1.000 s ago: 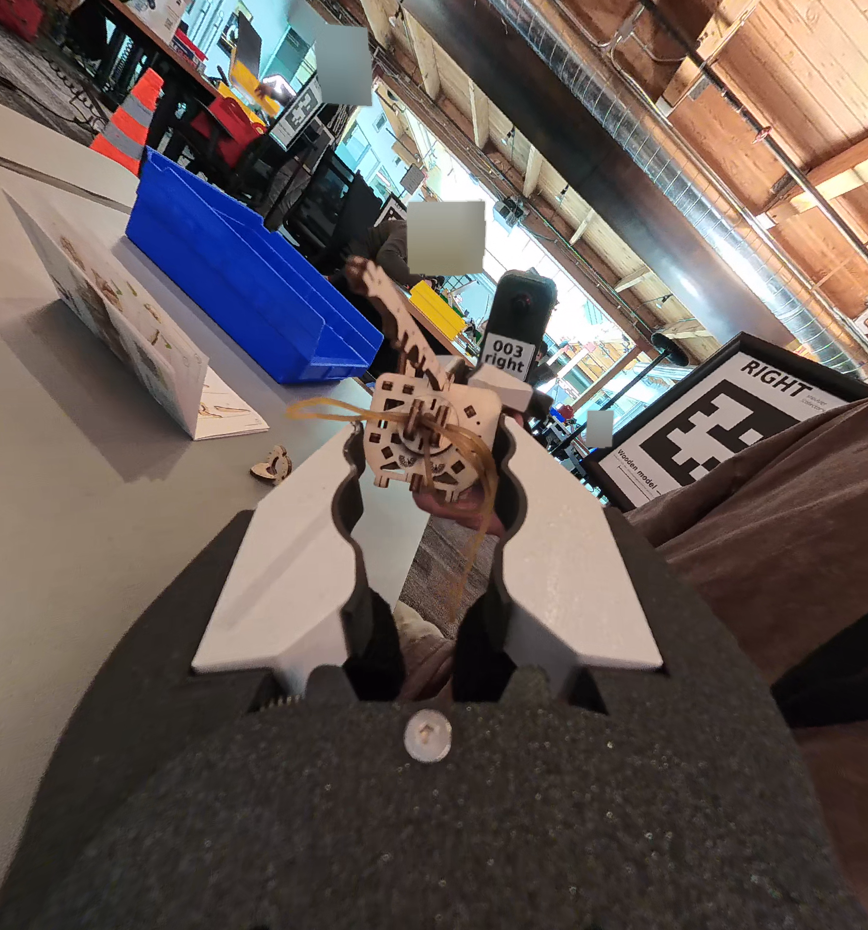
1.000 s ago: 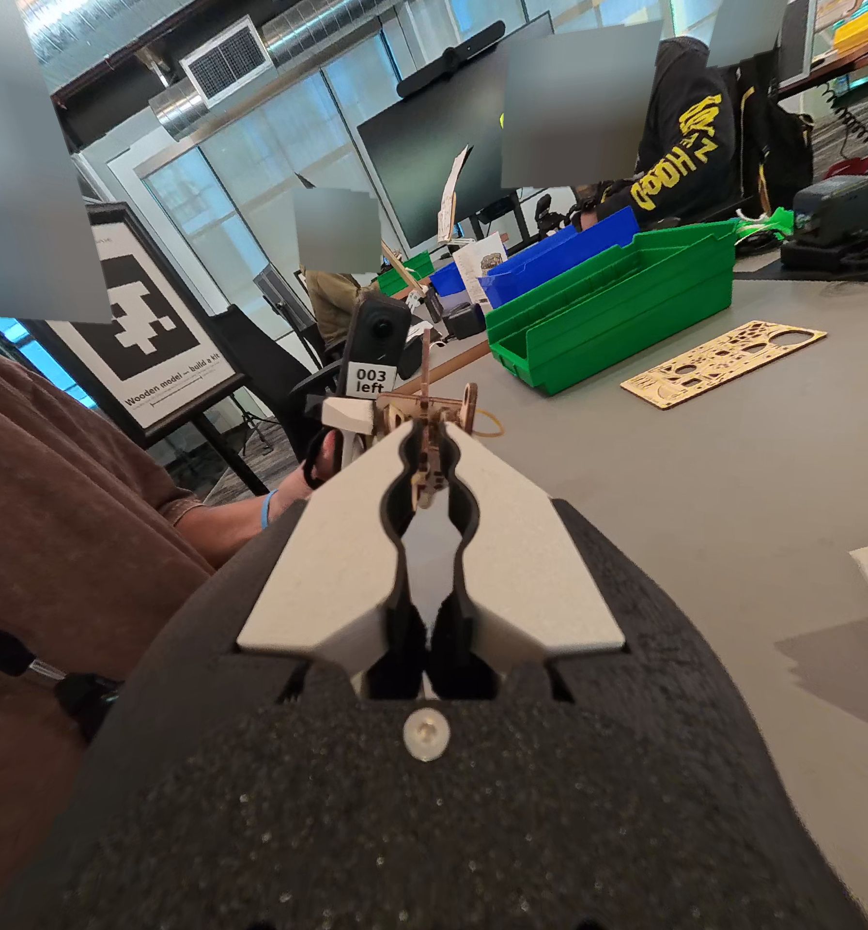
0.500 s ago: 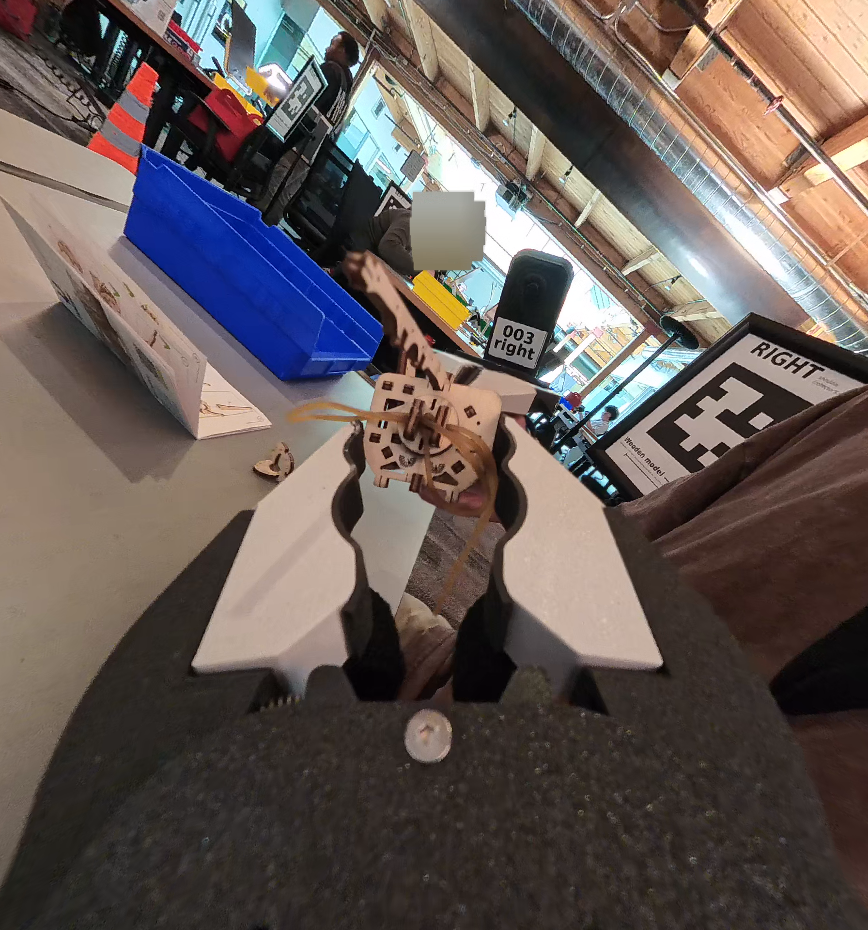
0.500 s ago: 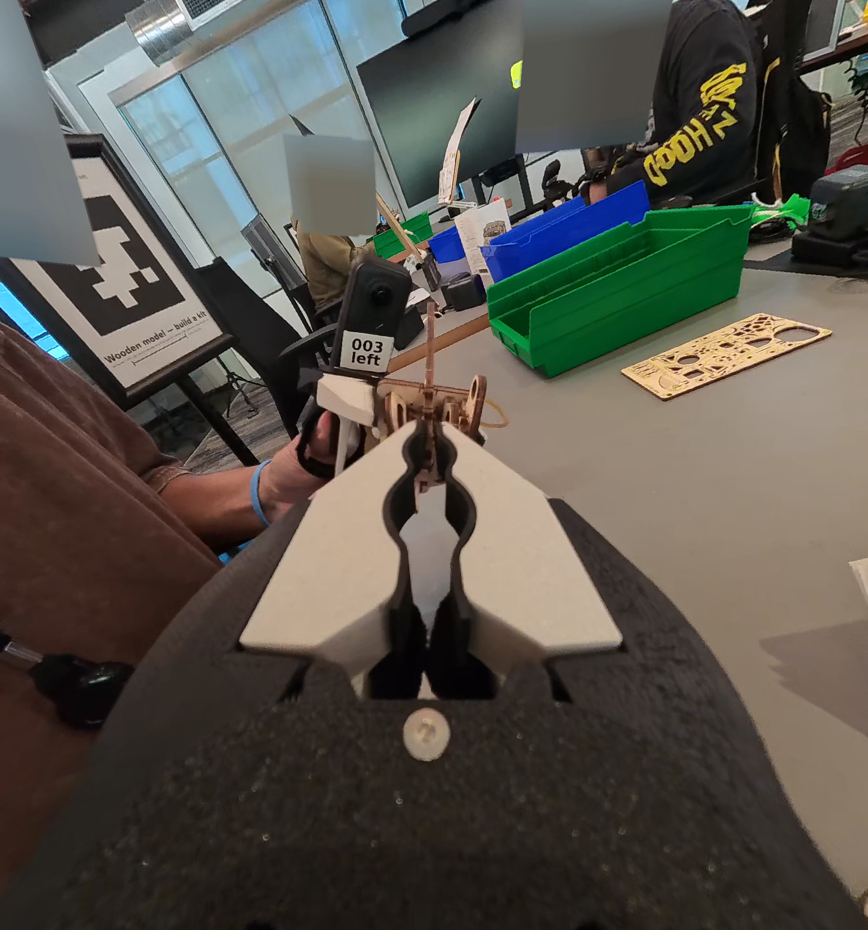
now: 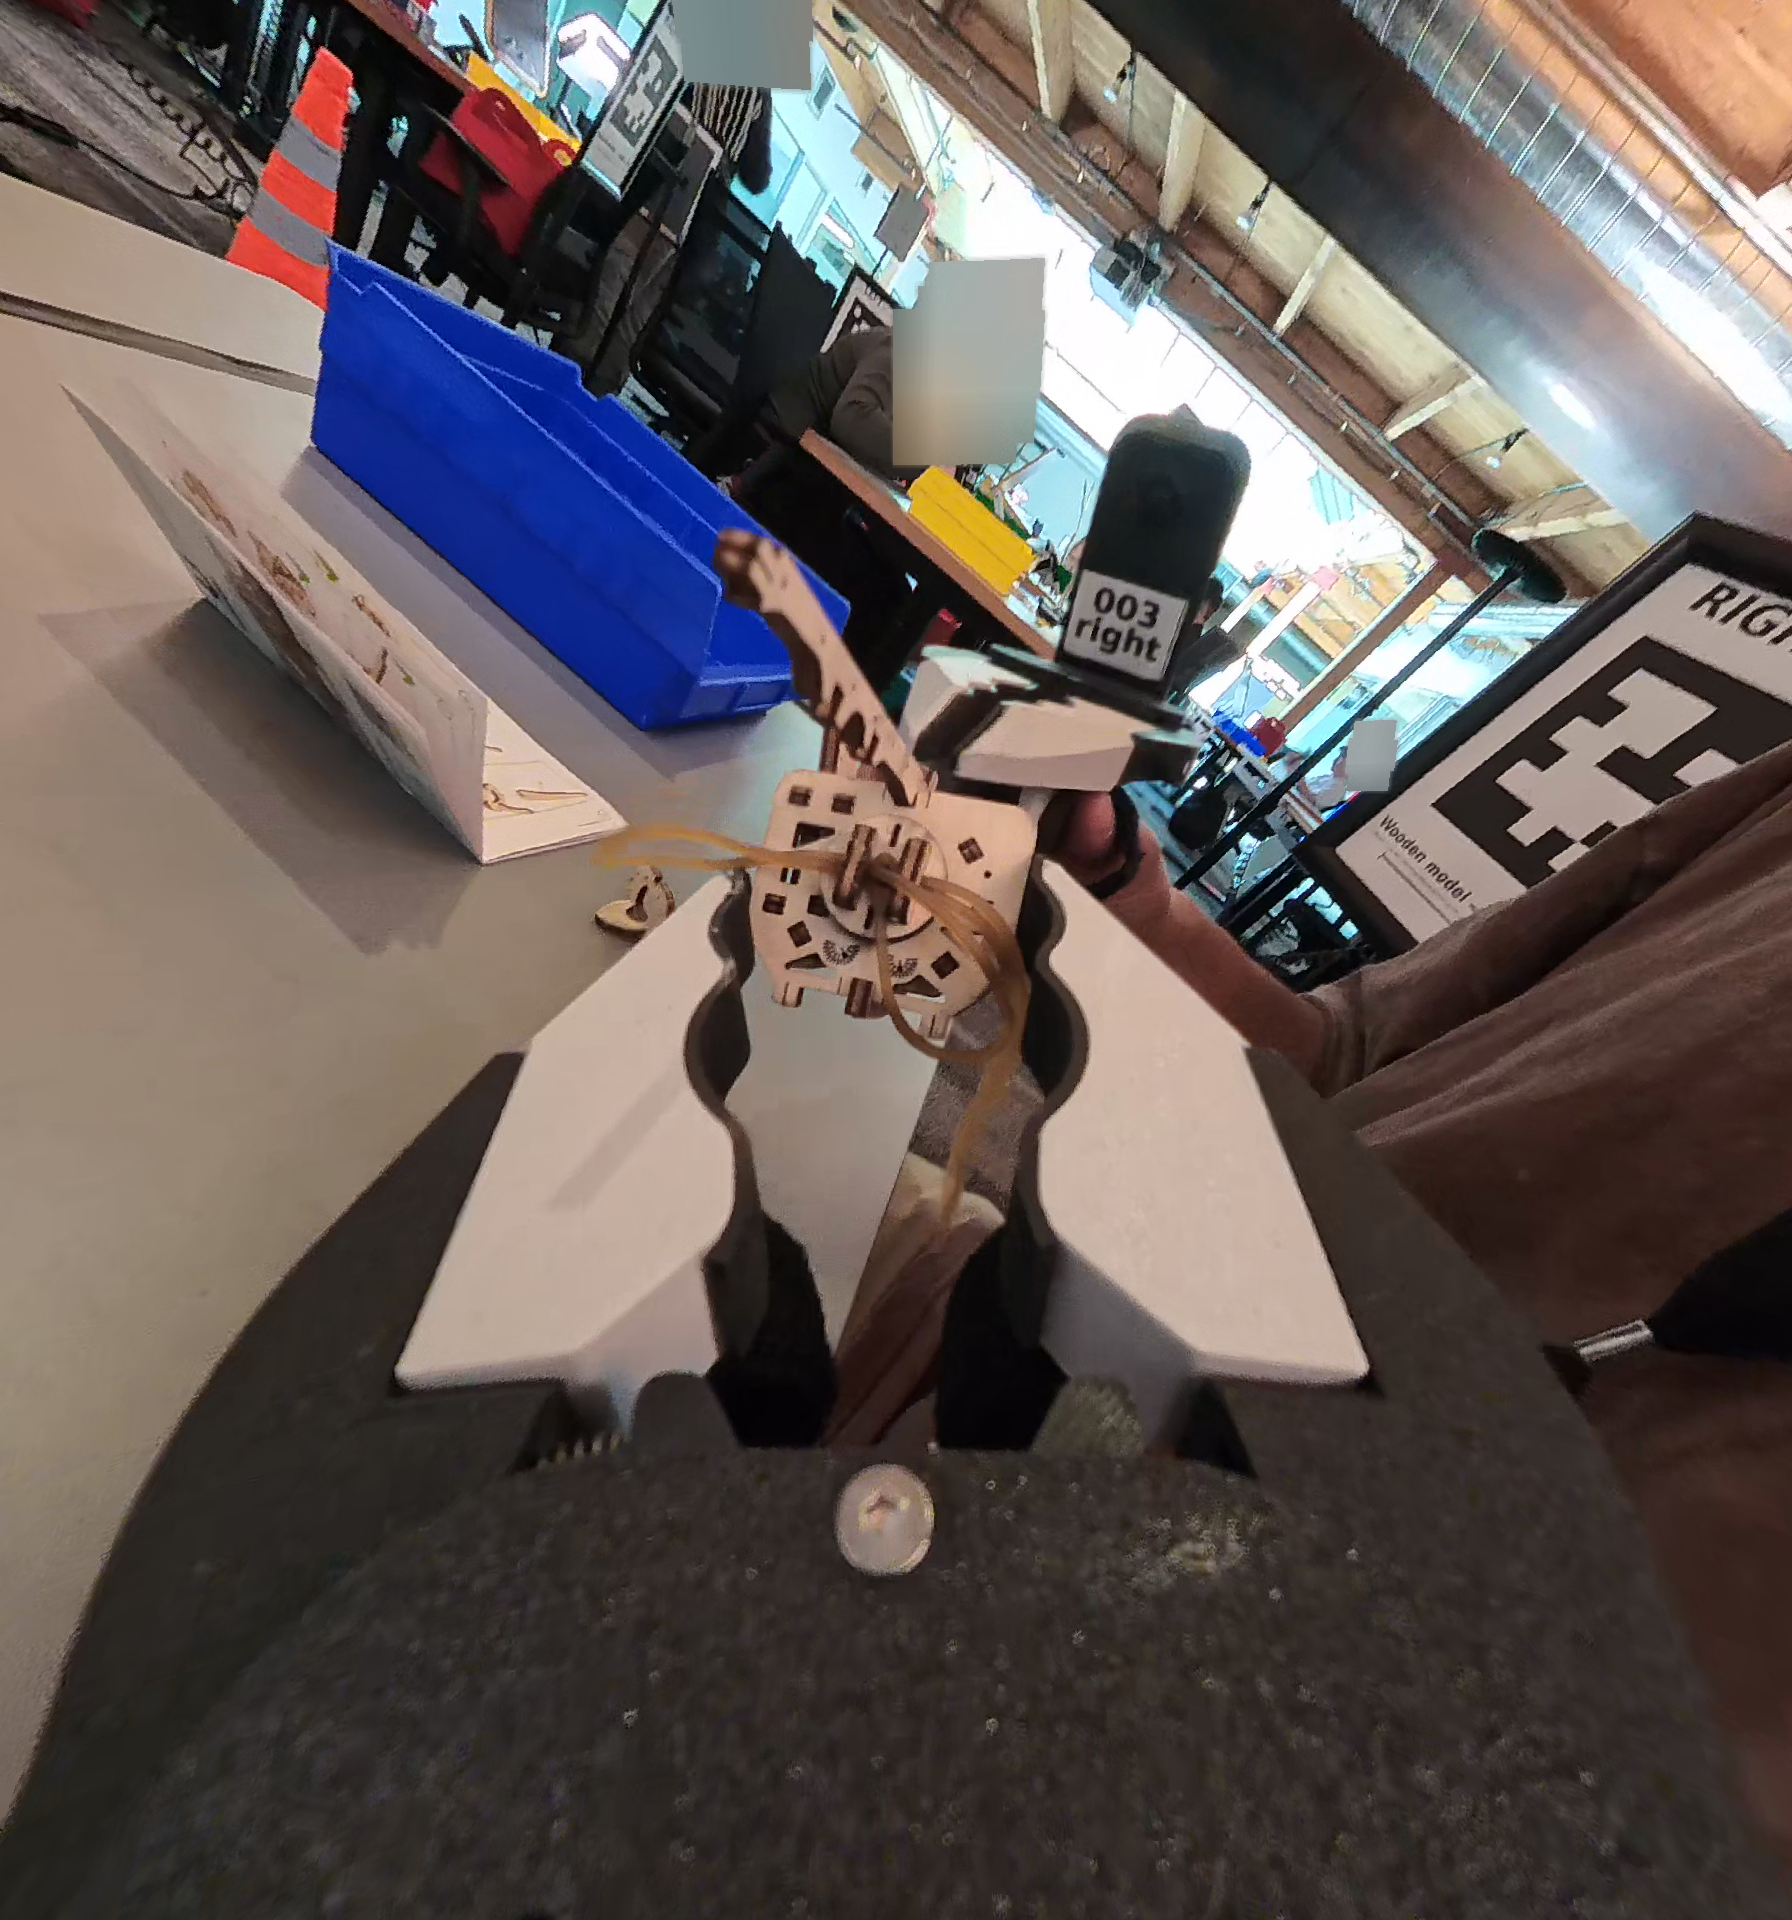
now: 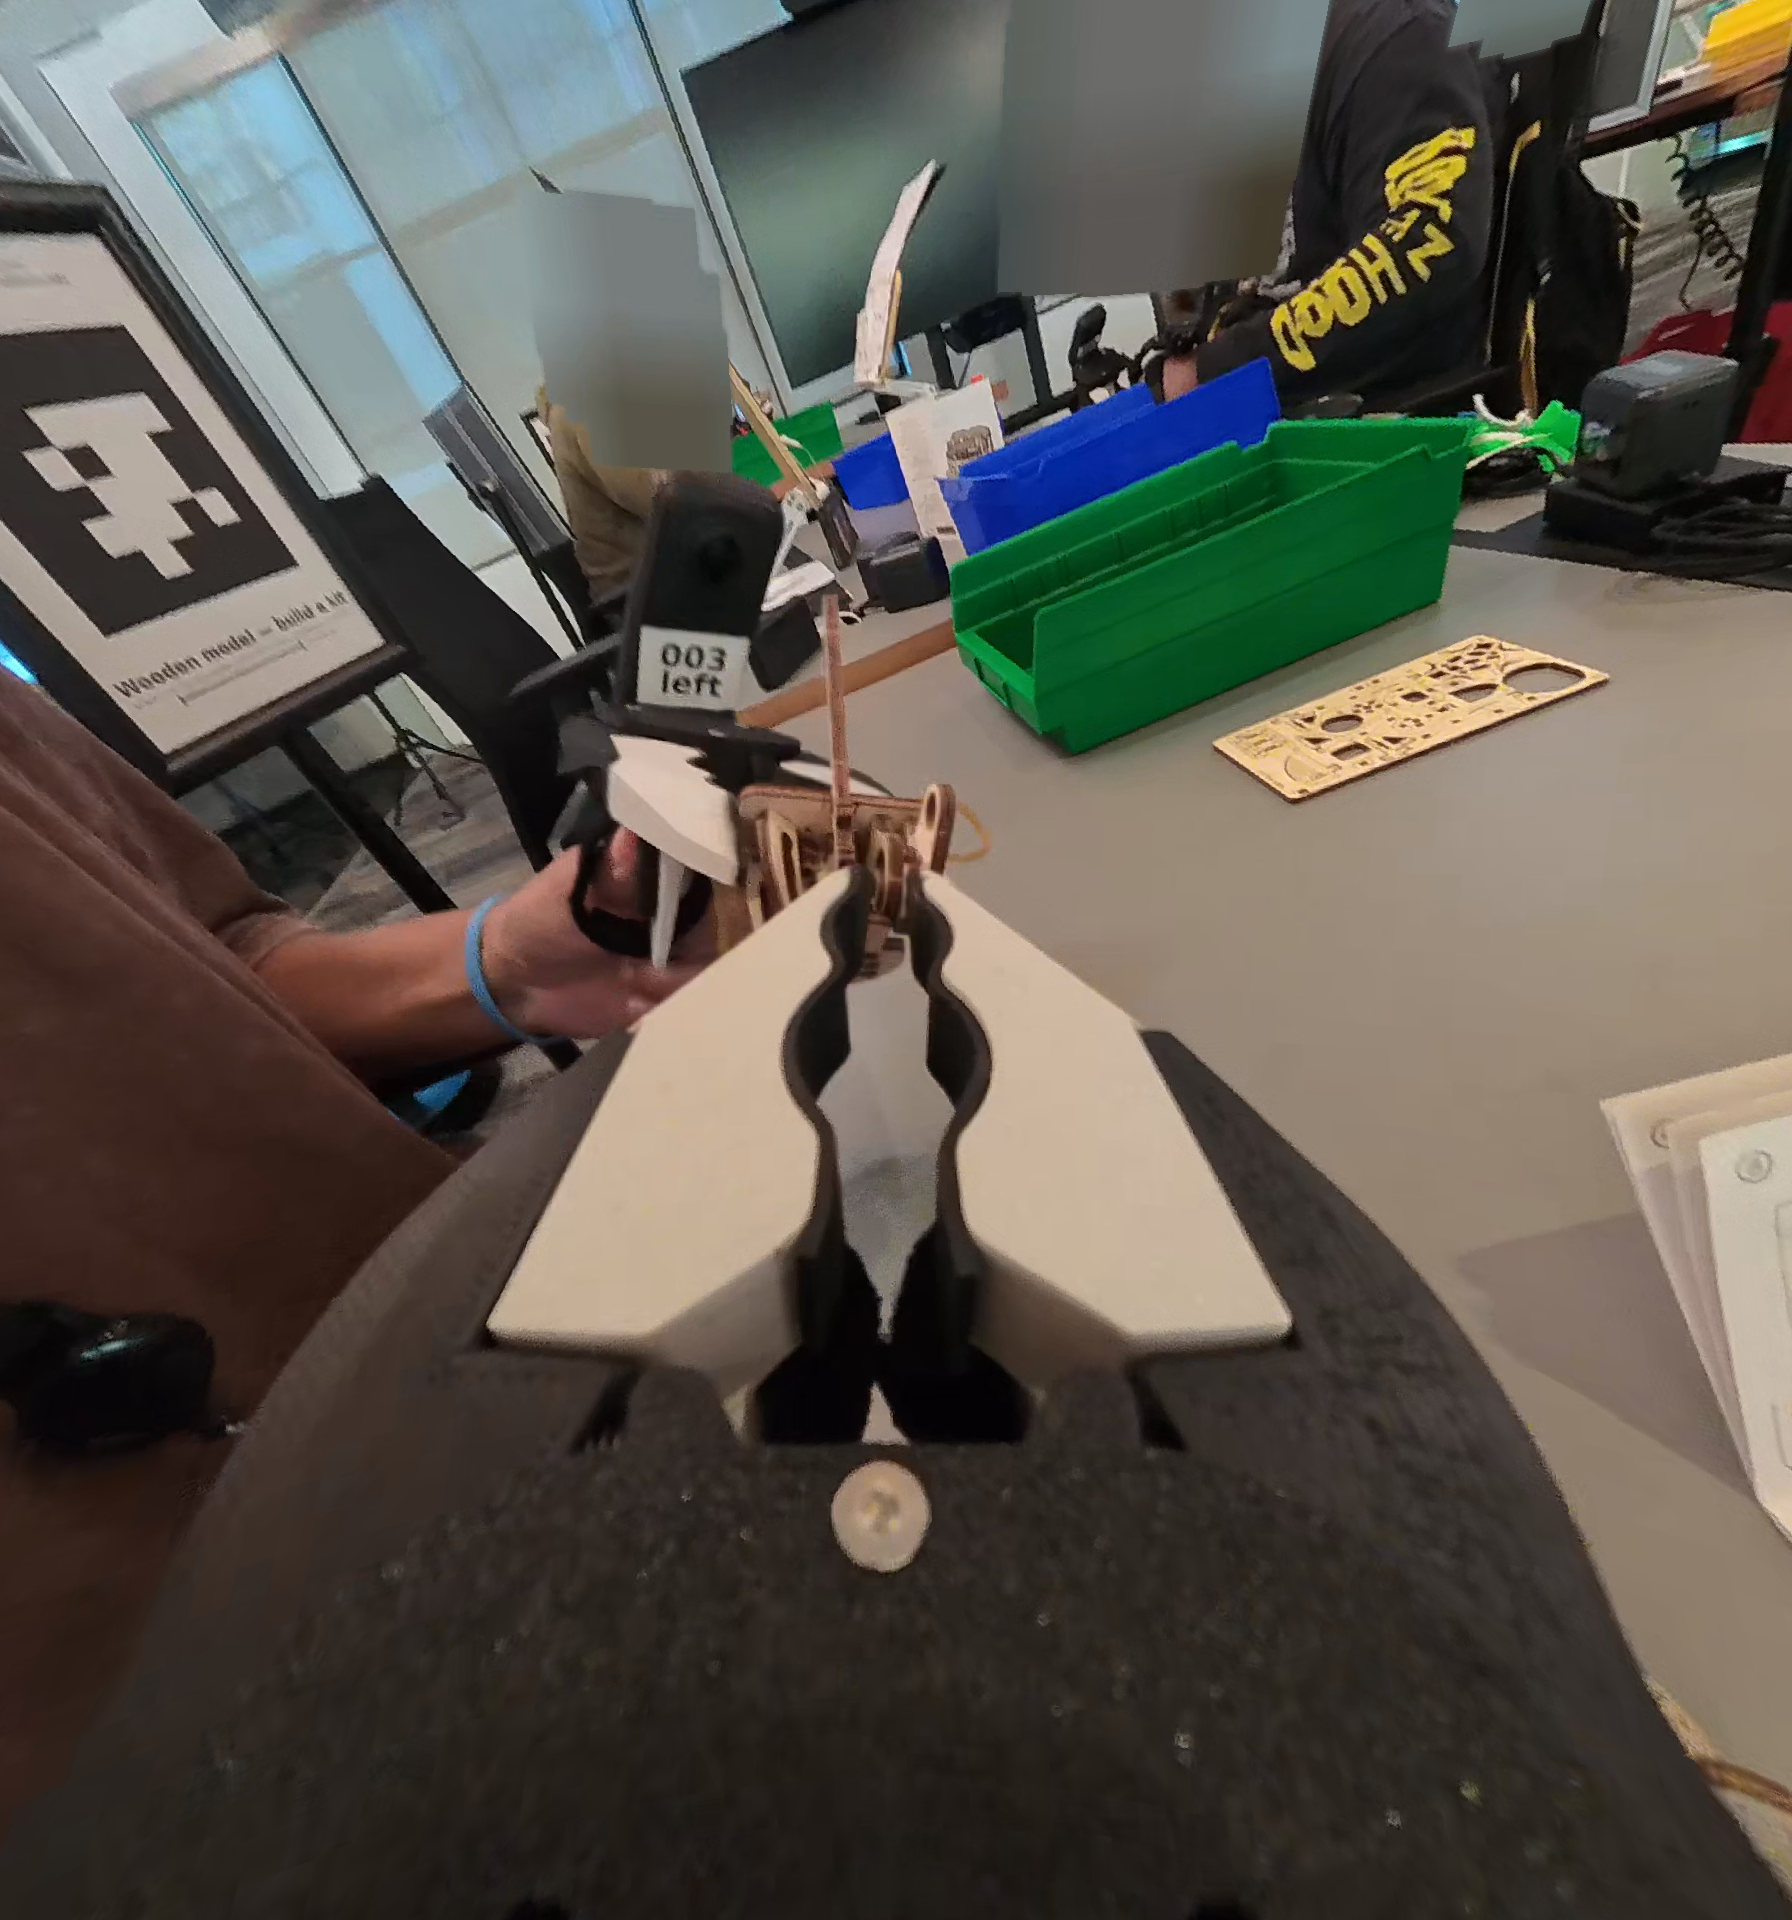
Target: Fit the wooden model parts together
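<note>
The wooden model point(image 5: 892, 904) is a square slotted plate with a gear hub, a loose rubber band point(image 5: 985, 997) and a notched lever point(image 5: 819, 665) sticking up. It is held in the air near the table's edge. My left gripper point(image 5: 881, 904) is shut on the plate's two sides. My right gripper point(image 6: 884, 894) is shut on the model's point(image 6: 819, 831) edge from the opposite side. The right gripper also shows behind the model in the left wrist view point(image 5: 1037, 738). The left gripper also shows in the right wrist view point(image 6: 668, 821).
A blue bin point(image 5: 559, 520), a folded instruction booklet point(image 5: 331, 644) and a small loose wooden piece point(image 5: 634, 902) lie on the grey table. A green bin point(image 6: 1204, 592), a punched wooden parts sheet point(image 6: 1411, 712) and paper sheets point(image 6: 1765, 1299) are to the right. My brown sleeve point(image 6: 144, 987) fills the left. My two grippers' fingertips are within a few centimetres of each other.
Both grippers have kept their hold on the model. The right wrist view has tilted down and drawn closer to the table, so the paper sheets at the right now show more.
</note>
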`<action>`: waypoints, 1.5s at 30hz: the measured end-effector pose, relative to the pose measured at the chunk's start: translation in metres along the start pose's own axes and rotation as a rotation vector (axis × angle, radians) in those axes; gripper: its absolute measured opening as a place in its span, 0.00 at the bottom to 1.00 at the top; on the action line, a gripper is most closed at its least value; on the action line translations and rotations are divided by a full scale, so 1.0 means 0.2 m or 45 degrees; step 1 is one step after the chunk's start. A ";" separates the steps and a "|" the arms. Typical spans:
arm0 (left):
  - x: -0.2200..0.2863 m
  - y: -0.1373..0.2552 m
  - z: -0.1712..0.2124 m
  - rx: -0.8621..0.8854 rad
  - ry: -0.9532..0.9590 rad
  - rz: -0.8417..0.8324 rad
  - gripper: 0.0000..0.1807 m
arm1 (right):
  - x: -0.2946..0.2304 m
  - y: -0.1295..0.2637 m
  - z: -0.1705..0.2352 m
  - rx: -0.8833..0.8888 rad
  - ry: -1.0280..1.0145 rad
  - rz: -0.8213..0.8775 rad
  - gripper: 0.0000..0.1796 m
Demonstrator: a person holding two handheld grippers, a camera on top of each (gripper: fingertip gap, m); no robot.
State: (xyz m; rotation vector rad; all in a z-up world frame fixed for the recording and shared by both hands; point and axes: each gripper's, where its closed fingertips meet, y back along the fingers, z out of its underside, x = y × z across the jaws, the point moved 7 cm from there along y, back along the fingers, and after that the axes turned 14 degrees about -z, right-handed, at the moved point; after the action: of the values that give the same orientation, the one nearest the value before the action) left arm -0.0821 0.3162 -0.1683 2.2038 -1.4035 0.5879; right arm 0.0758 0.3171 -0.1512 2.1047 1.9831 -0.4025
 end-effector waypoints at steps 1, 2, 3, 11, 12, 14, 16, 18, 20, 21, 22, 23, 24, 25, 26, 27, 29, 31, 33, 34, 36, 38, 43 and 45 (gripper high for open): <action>-0.01 0.00 0.00 -0.011 -0.014 -0.012 0.27 | 0.00 0.01 0.01 -0.014 0.010 0.015 0.03; -0.01 0.00 0.00 -0.019 -0.024 -0.023 0.27 | 0.00 0.01 0.01 -0.025 0.017 0.025 0.03; -0.02 0.01 0.00 -0.024 -0.028 -0.029 0.27 | 0.00 0.02 0.02 -0.035 0.023 0.031 0.03; -0.09 0.02 -0.04 -0.031 0.001 -0.070 0.27 | 0.00 -0.01 -0.01 -0.158 0.224 0.149 0.11; -0.10 0.02 -0.05 -0.034 0.019 -0.071 0.27 | 0.00 -0.03 -0.01 -0.191 0.282 0.170 0.15; -0.13 0.03 -0.05 -0.053 0.034 -0.092 0.27 | -0.01 -0.07 0.00 -0.289 0.382 0.219 0.20; -0.15 0.03 -0.05 -0.085 0.038 -0.098 0.27 | -0.03 -0.11 0.01 -0.358 0.403 0.265 0.22; -0.17 0.03 -0.04 -0.129 0.037 -0.099 0.27 | -0.04 -0.15 0.03 -0.382 0.417 0.311 0.28; -0.19 0.03 -0.02 -0.163 0.042 -0.101 0.27 | -0.03 -0.19 0.06 -0.436 0.434 0.325 0.33; -0.20 0.02 -0.02 -0.178 0.039 -0.105 0.27 | -0.03 -0.22 0.07 -0.477 0.436 0.319 0.34; -0.21 0.02 -0.02 -0.184 0.030 -0.119 0.27 | -0.03 -0.24 0.09 -0.514 0.441 0.319 0.35; -0.21 0.02 -0.02 -0.195 0.025 -0.119 0.27 | -0.03 -0.26 0.10 -0.535 0.451 0.335 0.37; -0.22 0.02 -0.02 -0.206 0.023 -0.121 0.27 | -0.02 -0.28 0.12 -0.553 0.463 0.348 0.37; -0.23 0.02 -0.02 -0.210 0.021 -0.135 0.27 | -0.02 -0.29 0.14 -0.572 0.472 0.351 0.38; -0.23 0.02 -0.02 -0.220 0.019 -0.140 0.27 | -0.02 -0.31 0.15 -0.589 0.476 0.354 0.38; -0.24 0.02 -0.02 -0.228 0.022 -0.141 0.27 | -0.01 -0.32 0.16 -0.597 0.475 0.359 0.38; -0.25 0.01 -0.02 -0.246 0.030 -0.153 0.27 | 0.00 -0.34 0.18 -0.596 0.467 0.365 0.38; -0.27 0.01 -0.01 -0.258 0.032 -0.170 0.27 | 0.01 -0.36 0.20 -0.594 0.441 0.369 0.39; -0.29 0.02 -0.01 -0.275 0.042 -0.182 0.27 | 0.03 -0.37 0.22 -0.583 0.413 0.366 0.39; -0.30 0.02 -0.01 -0.277 0.052 -0.187 0.27 | 0.04 -0.38 0.22 -0.571 0.394 0.362 0.39; -0.32 0.03 -0.01 -0.279 0.064 -0.196 0.27 | 0.05 -0.40 0.23 -0.536 0.354 0.364 0.39; -0.35 0.04 -0.02 -0.284 0.071 -0.222 0.27 | 0.07 -0.42 0.24 -0.499 0.296 0.363 0.39; -0.43 0.05 -0.03 -0.349 0.101 -0.314 0.27 | 0.15 -0.49 0.28 -0.436 0.196 0.388 0.42; -0.47 0.05 -0.04 -0.399 0.101 -0.355 0.27 | 0.18 -0.52 0.30 -0.420 0.179 0.415 0.41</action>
State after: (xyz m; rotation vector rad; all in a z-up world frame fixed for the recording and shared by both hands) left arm -0.1287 0.3847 -0.2149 2.0488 -1.0425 0.3270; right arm -0.0292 0.3373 -0.2168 2.2250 1.5930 0.1263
